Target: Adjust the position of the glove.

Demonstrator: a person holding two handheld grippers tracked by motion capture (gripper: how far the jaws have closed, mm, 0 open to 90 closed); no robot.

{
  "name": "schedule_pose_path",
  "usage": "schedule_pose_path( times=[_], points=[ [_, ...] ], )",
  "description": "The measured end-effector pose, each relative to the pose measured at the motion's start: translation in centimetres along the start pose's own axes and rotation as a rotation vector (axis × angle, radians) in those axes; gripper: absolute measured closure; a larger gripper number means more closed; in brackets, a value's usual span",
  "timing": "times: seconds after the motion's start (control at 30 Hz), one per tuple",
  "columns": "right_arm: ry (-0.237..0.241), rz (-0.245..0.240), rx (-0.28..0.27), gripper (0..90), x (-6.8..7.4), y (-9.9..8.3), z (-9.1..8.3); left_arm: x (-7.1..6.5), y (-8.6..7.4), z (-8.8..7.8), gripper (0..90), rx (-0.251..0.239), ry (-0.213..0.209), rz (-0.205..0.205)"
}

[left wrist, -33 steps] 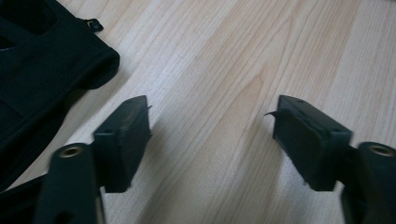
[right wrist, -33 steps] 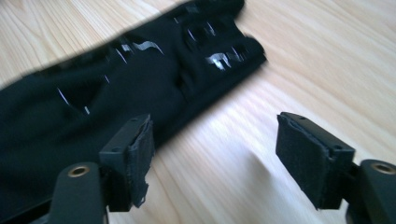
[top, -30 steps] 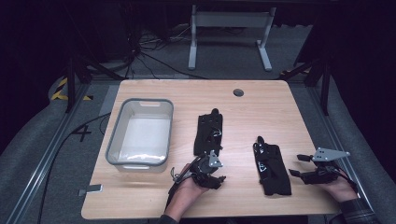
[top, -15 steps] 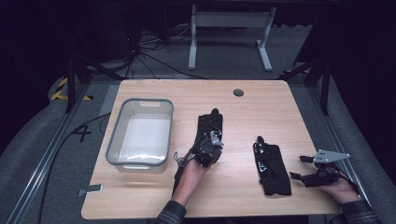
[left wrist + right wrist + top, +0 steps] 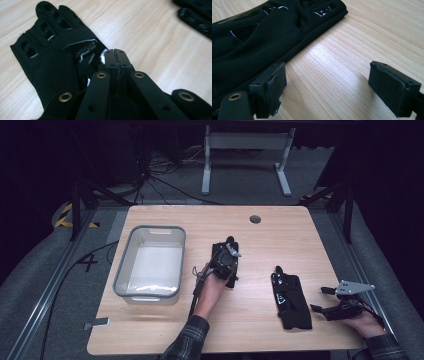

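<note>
High view: the left gripper [image 5: 226, 261], jaws just closed flat with nothing between them, has slid up onto the centre glove [image 5: 220, 251]; the right gripper [image 5: 324, 300] waits wide beside the lower-right glove [image 5: 290, 299].

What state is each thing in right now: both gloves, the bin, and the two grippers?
Left gripper: jaws shut, over the left glove's cuff; whether it pinches fabric can't be told.
Left glove: flat on the table, fingers pointing away.
Right gripper: jaws open, nothing between them, beside the right glove.
Right glove: flat on the table, untouched.
Bin: upright, empty.
</note>
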State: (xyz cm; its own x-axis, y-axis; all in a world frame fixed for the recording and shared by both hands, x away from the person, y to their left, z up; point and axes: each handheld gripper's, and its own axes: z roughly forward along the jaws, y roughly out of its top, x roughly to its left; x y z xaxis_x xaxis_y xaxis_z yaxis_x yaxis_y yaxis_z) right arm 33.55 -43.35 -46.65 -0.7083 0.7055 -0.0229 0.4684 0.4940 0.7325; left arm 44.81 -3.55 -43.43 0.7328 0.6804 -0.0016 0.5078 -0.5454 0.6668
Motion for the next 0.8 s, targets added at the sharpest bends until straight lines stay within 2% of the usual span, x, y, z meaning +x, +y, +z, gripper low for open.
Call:
schedule_pose_path(
  times=[0.17, 0.3, 0.57, 0.7, 0.8],
  points=[
    [0.000, 0.000, 0.000, 15.5, 0.0, 0.0, 0.0, 0.9, 0.1, 1.7, 89.8, 0.030, 0.010, -0.010],
    [0.000, -0.001, 0.000, 15.5, 0.0, 0.0, 0.0, 1.1, -0.2, 2.1, 89.8, 0.040, 0.004, -0.016],
    [0.000, 0.000, 0.000, 15.5, 0.0, 0.0, 0.0, -0.1, -0.4, 1.9, 89.7, 0.044, -0.014, -0.008],
    [0.000, -0.001, 0.000, 15.5, 0.0, 0.0, 0.0, -0.9, -0.7, 1.7, 89.8, 0.043, -0.040, -0.025],
    [0.001, -0.001, 0.000, 15.5, 0.0, 0.0, 0.0, -1.5, -0.9, 1.5, 89.8, 0.047, -0.056, -0.020]
  ],
)
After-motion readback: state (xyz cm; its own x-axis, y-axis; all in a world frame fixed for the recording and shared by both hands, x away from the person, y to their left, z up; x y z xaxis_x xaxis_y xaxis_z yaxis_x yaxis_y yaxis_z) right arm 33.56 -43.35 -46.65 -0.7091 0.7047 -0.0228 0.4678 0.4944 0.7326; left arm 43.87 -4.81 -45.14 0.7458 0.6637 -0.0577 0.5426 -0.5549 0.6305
